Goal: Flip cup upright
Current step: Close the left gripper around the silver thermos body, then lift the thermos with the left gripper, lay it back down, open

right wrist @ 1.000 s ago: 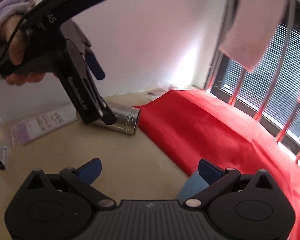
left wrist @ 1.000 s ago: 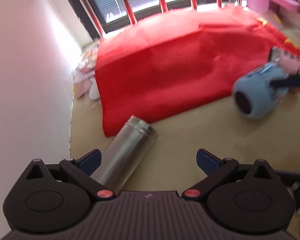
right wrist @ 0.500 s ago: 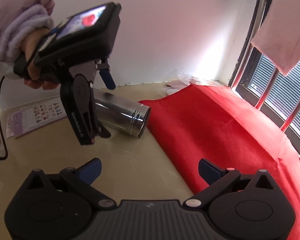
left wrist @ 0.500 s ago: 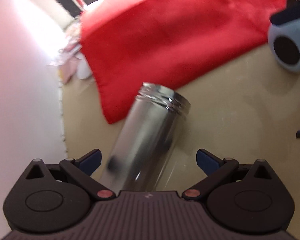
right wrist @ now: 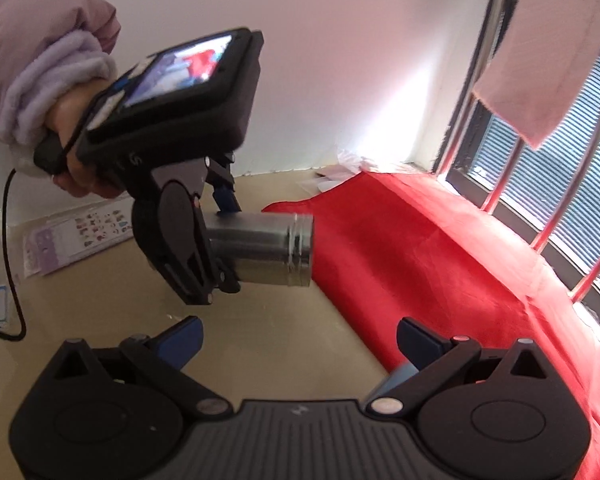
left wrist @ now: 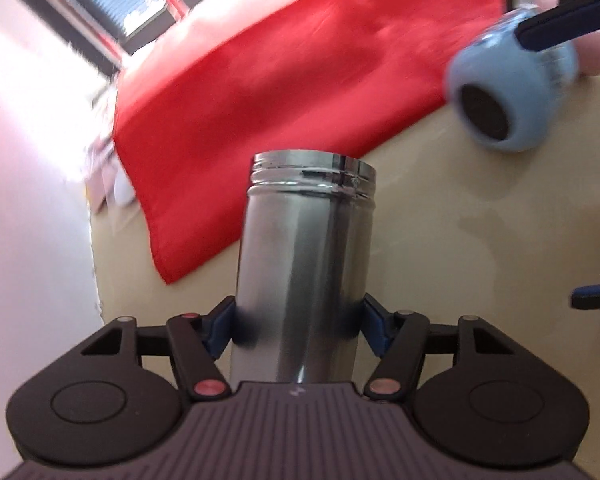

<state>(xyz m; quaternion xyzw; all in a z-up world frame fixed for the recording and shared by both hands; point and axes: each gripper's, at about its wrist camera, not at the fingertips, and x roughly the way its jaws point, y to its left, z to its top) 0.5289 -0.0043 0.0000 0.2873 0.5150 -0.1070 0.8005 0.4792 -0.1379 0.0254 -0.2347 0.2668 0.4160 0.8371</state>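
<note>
A steel cup [left wrist: 304,264] with a threaded rim lies on its side on the beige table [left wrist: 480,248]. My left gripper [left wrist: 296,328] is shut on its lower body, blue pads [left wrist: 216,330] pressed to both sides. In the right wrist view the steel cup [right wrist: 264,246] points its rim to the right, held by the left gripper [right wrist: 220,236]. My right gripper [right wrist: 298,336] is open with only table between its fingers. In the left wrist view a blue cup [left wrist: 508,92] lies on its side at the right, a blue fingertip [left wrist: 560,28] of the right gripper across it.
A red cloth [left wrist: 300,64] covers the back of the table up to the barred window [right wrist: 560,184]. A sticker sheet [right wrist: 76,232] and a cable [right wrist: 12,280] lie at the left by the white wall. Papers [left wrist: 100,168] sit in the far corner.
My left gripper moved forward over the steel cup and shut on its body. The right gripper stayed open and shifted slightly.
</note>
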